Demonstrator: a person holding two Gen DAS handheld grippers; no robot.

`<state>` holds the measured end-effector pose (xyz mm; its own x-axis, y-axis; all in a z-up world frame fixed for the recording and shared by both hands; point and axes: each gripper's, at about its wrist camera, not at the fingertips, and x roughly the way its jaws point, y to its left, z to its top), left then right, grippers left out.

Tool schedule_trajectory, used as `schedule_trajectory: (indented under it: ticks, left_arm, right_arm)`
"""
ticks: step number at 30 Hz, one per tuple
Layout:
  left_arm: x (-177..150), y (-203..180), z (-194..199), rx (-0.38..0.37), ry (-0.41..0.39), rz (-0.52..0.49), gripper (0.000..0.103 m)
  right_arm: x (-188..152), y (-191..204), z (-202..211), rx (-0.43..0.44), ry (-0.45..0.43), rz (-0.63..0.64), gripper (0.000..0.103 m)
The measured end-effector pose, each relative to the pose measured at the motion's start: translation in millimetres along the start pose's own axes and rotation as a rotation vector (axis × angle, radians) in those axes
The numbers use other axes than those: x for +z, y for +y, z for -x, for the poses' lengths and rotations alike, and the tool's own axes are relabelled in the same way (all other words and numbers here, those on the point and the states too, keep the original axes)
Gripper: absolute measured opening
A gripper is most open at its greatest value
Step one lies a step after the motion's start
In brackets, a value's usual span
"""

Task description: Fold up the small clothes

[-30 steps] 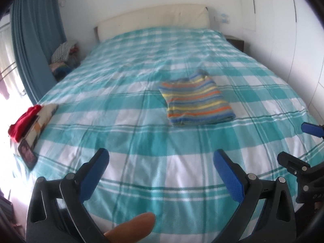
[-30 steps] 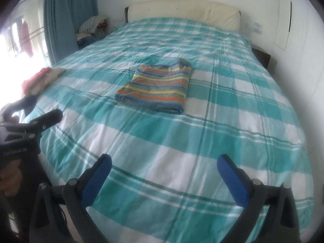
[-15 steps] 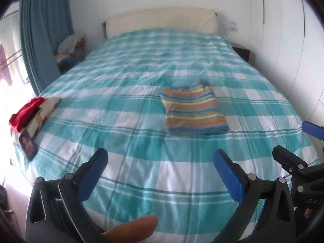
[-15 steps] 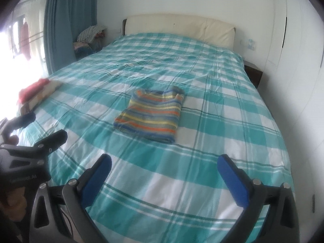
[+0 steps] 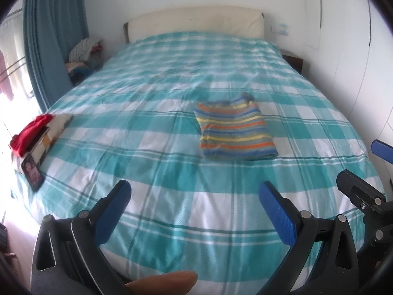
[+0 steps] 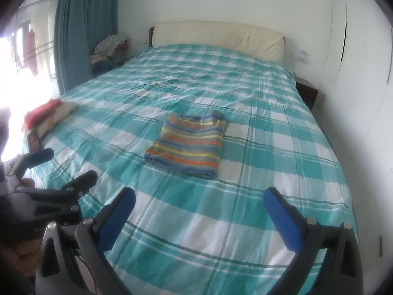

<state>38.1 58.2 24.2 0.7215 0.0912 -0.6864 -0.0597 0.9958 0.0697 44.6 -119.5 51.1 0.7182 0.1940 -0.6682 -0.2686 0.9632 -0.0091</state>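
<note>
Both grippers have drawn back from the bed since the earlier frames, so the folded, multicolour-striped knit garment (image 5: 235, 132) now sits smaller and farther off. It lies flat near the middle of the teal-and-white checked bedspread (image 5: 152, 147), touched by neither gripper. Seen from the left wrist, the left gripper (image 5: 195, 191) hangs over the foot of the bed with its blue-padded jaws spread wide and nothing between them, the garment well apart at about 1 o'clock. Seen from the right wrist, the right gripper (image 6: 200, 199) is likewise wide open and empty, the garment well apart at about 11 o'clock. Bare bedspread stretches between both grippers and the garment. At the bed's 9 o'clock edge lie a red cloth on a small pile (image 5: 32, 132) and a dark phone-like slab (image 5: 32, 173), well apart from the garment. A cream padded headboard (image 5: 196, 22) closes the far end at 12 o'clock, a blue curtain (image 5: 49, 36) hangs at 10 o'clock, and a white wardrobe wall (image 6: 356, 73) runs close along the 3 o'clock side.
</note>
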Motion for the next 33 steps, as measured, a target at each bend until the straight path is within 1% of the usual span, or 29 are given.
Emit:
schedule_trajectory:
  ticks: [3,12,16,25,33]
  left_arm:
    - [0,2,2,0.012,-0.007,0.003,0.103]
    - [1,2,9,0.03,-0.017,-0.005,0.103]
    - [1,1,9,0.03,-0.018,-0.006,0.103]
    - [1,-4,19,0.033,-0.044,-0.049,0.103]
    - [5,-3,23,0.027,-0.04,-0.035,0.103]
  right_arm:
    - [0,4,4,0.008,0.005,0.02,0.102]
    - [0,7,8,0.056,0.008,0.027,0.102]
    - [0,8,10,0.045,0.003,0.033,0.102]
    - [-1,0,12,0.021,0.012,0.008,0.103]
    - [0,1,19,-0.005,0.002,0.013,0.102]
